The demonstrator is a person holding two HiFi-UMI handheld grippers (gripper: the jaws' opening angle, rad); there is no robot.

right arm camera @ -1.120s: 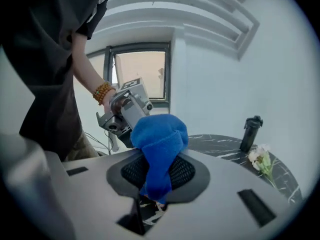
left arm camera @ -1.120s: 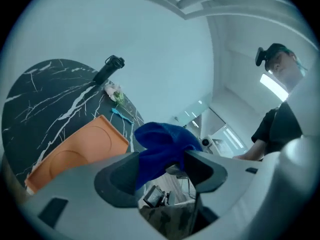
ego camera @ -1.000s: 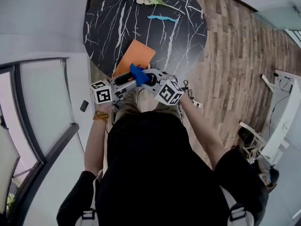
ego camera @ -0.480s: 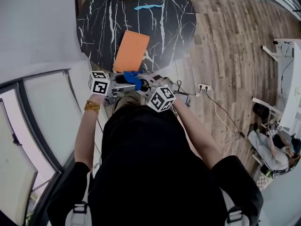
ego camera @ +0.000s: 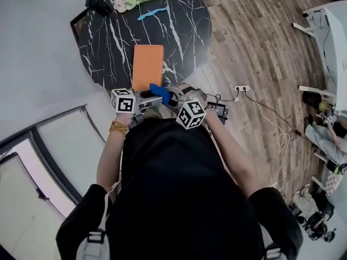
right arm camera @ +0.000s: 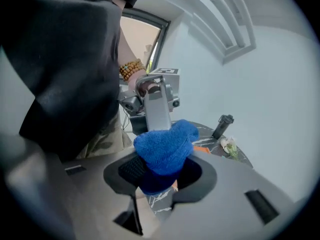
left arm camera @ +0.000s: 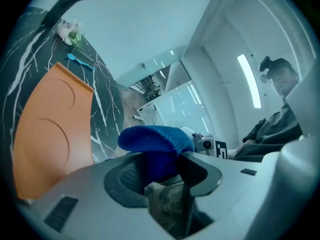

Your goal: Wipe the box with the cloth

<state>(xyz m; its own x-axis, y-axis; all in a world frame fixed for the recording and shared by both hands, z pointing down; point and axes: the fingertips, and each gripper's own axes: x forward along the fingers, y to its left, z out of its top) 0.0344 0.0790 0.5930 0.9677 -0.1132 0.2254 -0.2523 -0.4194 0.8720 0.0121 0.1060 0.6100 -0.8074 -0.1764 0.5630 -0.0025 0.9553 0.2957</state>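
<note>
An orange box (ego camera: 147,66) lies flat on the round black marble table (ego camera: 179,31), near its front edge; in the left gripper view the box (left arm camera: 50,134) fills the left side. The blue cloth (ego camera: 159,92) hangs bunched between both grippers, just in front of the box. My left gripper (ego camera: 153,98) reaches in from the left, its jaws closing on the cloth (left arm camera: 155,139). My right gripper (ego camera: 169,95) faces it from the right, its jaws opening; the cloth (right arm camera: 162,146) sits between them with a gap on one side.
At the table's far edge lie a white flower (ego camera: 124,1), a light blue strip (ego camera: 153,11) and a black object (ego camera: 97,3). A power strip with cables (ego camera: 241,88) rests on the wooden floor to the right. A glass wall (ego camera: 54,145) stands at my left.
Both grippers stayed together at the cloth and drifted along the table's near edge. The left gripper's jaws have narrowed on the cloth and the right gripper's have widened.
</note>
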